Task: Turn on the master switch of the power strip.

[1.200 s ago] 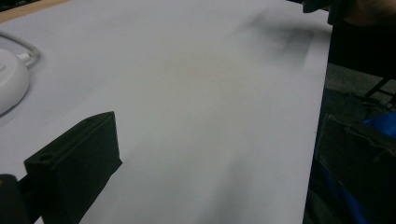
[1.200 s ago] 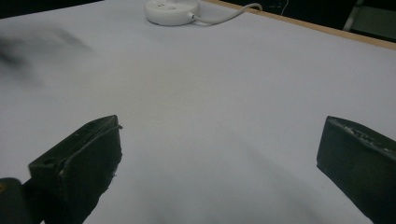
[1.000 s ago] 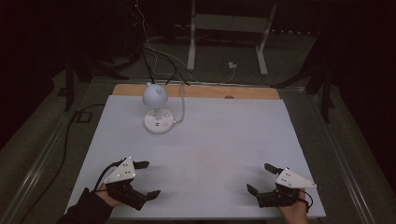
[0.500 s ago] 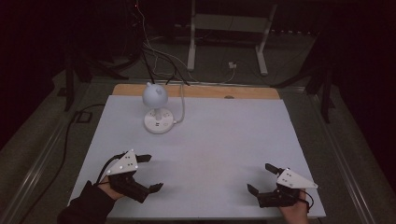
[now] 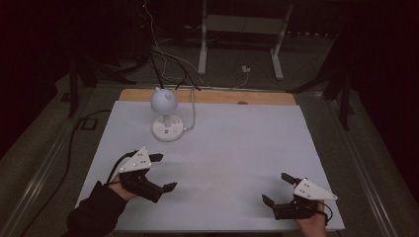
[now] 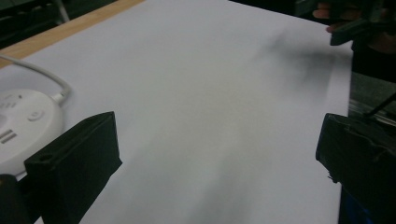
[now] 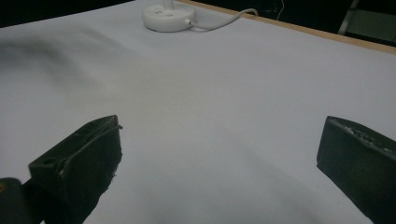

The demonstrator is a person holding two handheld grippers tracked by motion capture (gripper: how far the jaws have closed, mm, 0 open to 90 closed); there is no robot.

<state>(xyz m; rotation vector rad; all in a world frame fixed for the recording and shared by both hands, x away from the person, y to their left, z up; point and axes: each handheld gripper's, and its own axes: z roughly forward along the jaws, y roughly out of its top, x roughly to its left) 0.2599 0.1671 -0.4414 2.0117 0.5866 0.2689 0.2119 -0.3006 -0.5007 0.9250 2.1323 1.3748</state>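
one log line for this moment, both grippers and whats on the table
left gripper: open, empty, near lamp | right gripper: open, empty, near front edge | lamp: upright, far left, untouched | table: white sheet

Dark room – grey floor (image 5: 34,143), white metal stand (image 5: 242,37) behind table.

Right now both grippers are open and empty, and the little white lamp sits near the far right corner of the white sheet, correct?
Not quite. The lamp sits near the far left of the white sheet, as the high view shows. The rest holds: the left gripper and right gripper are both open and empty.
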